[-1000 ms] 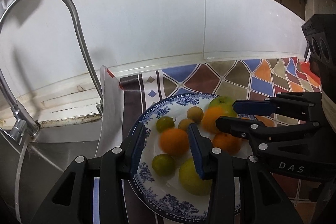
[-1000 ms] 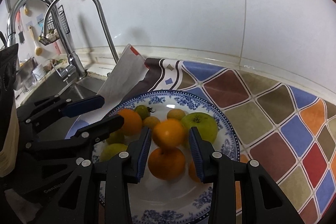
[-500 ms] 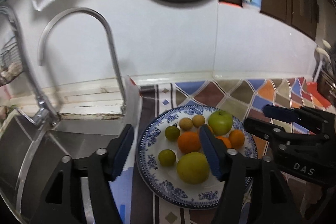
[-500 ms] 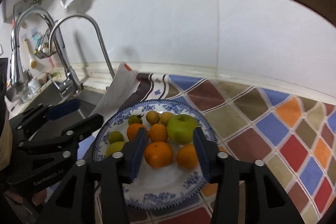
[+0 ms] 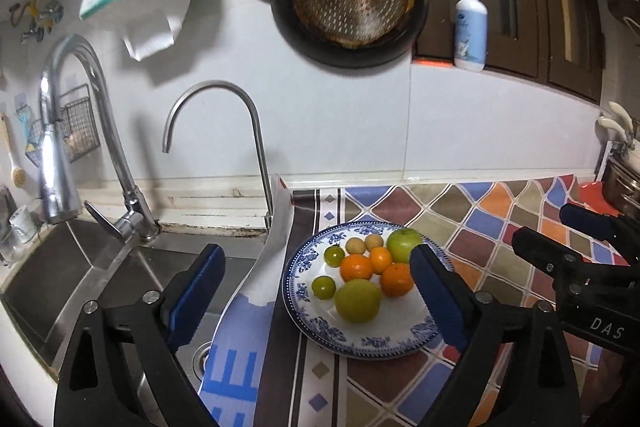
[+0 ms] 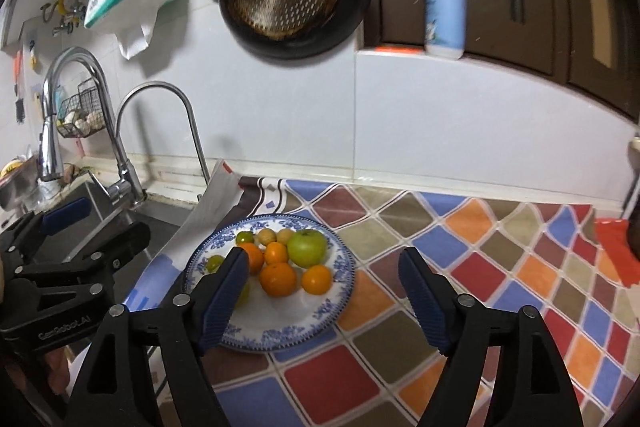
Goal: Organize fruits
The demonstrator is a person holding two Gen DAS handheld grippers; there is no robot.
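The sink basin (image 5: 100,291) with its drain is being shown clearly only in the left wrist view, while the wider spread of the diamond-patterned mat (image 6: 500,267) to the right is being shown only in the right wrist view. Two curved taps are being seen in both views, the chrome one (image 5: 60,131) and the slimmer one (image 5: 224,131). The fruits are being kept together on the blue-and-white plate (image 5: 360,343), which is lying on the mat beside the sink. In the left wrist view nine fruits are being counted: three oranges, among them the largest (image 5: 396,279), two big green ones, namely the apple (image 5: 404,245) and a yellow-green fruit (image 5: 357,301), two small green ones and two small tan ones at the back. In the right wrist view the yellow-green fruit is being largely hidden behind a finger. The left gripper (image 5: 316,291) is being held above and in front of the plate, its jaws spread wide and holding nothing. The right gripper (image 6: 324,291) is likewise being held raised over the plate's near edge, jaws spread wide and empty.
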